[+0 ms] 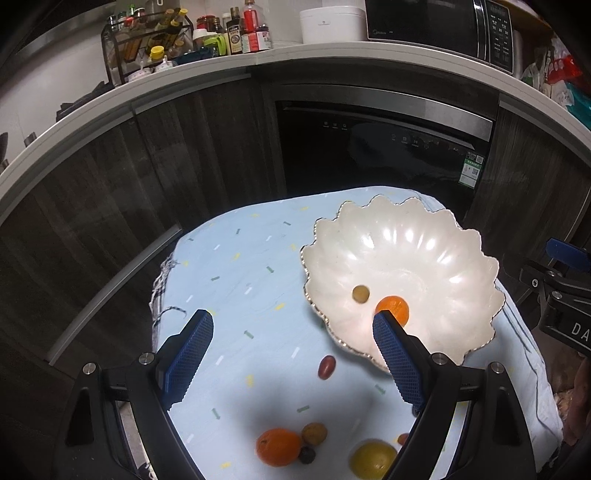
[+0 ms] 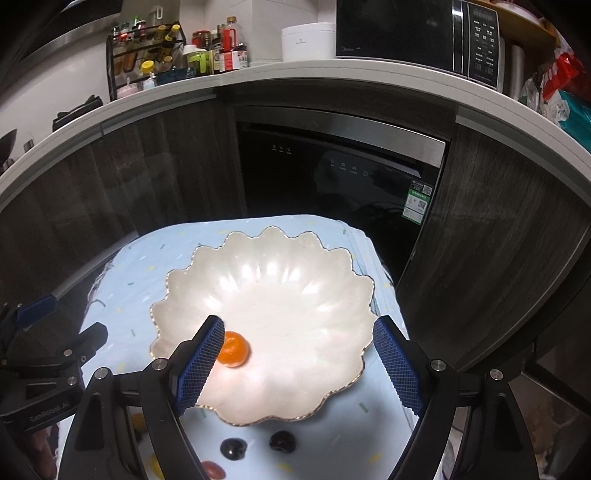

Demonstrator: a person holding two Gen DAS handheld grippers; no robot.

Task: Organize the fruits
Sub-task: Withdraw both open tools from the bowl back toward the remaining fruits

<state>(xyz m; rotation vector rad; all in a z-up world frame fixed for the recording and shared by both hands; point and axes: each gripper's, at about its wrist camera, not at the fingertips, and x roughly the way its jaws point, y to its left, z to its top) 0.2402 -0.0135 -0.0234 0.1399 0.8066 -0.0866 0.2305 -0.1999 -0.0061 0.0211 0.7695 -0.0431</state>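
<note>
A white scalloped bowl [image 1: 436, 258] stands on a light blue cloth [image 1: 236, 280]. In it lie a small orange [image 1: 394, 308] and a small olive-green fruit [image 1: 360, 294]. My left gripper [image 1: 291, 332] is open and empty above the cloth, left of the bowl. In front of it lie a red date [image 1: 327, 366], an orange [image 1: 277, 446], a brown fruit [image 1: 314, 433], a dark fruit [image 1: 307, 455] and a yellow fruit [image 1: 373, 459]. My right gripper [image 2: 299, 341] is open and empty over the bowl [image 2: 295, 295], with the small orange [image 2: 233, 349] by its left finger. Two dark fruits [image 2: 233, 448] [image 2: 282, 441] lie before the bowl.
The small cloth-covered table stands before dark cabinets and a built-in dishwasher [image 1: 384, 147]. A counter above holds a spice rack [image 1: 147, 40], bottles, a white cooker [image 1: 332, 22] and a microwave [image 1: 439, 26]. The other gripper's body shows at the right edge of the left wrist view [image 1: 561, 306].
</note>
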